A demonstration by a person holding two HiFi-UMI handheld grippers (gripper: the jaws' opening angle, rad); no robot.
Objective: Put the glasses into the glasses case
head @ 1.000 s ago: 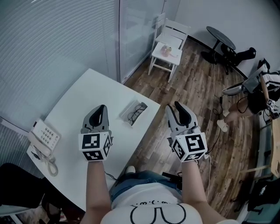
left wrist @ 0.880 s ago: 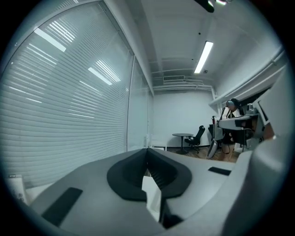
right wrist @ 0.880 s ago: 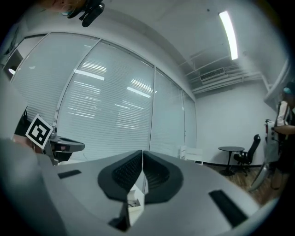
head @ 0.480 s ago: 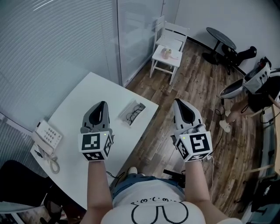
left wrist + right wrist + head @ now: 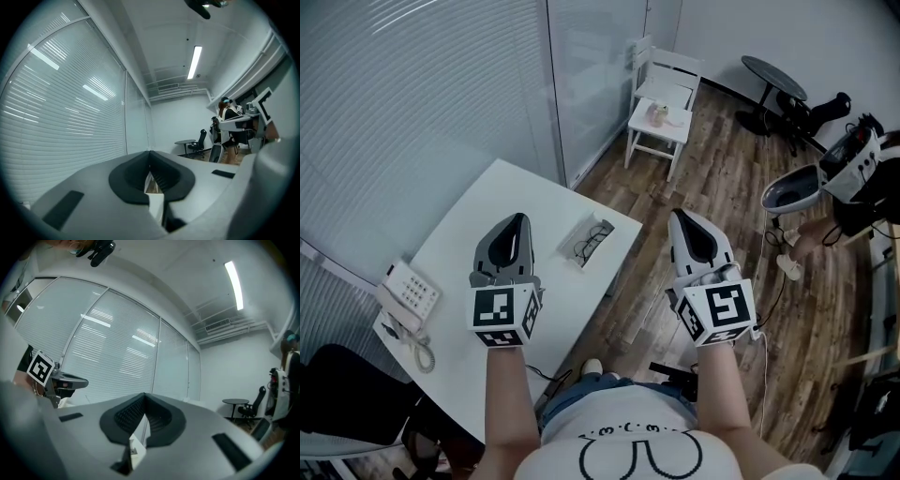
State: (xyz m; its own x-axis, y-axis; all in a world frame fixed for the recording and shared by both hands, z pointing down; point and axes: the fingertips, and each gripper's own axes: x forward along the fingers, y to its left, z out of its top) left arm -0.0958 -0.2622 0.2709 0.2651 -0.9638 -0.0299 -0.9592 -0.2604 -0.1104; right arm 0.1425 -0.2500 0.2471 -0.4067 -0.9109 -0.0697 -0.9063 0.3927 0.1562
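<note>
An office room. A white table (image 5: 478, 225) carries a corded desk telephone (image 5: 411, 302) near one edge. Beside the table runs a glass partition wall (image 5: 595, 84) with closed horizontal blinds (image 5: 412, 103). The floor (image 5: 712, 187) is dark wood plank. A white wooden chair (image 5: 661, 103) stands by the glass. Farther off is a small round black table (image 5: 773, 77), with what looks like a black swivel chair (image 5: 201, 139) next to it. A strip light (image 5: 194, 62) glows on the white ceiling.
</note>
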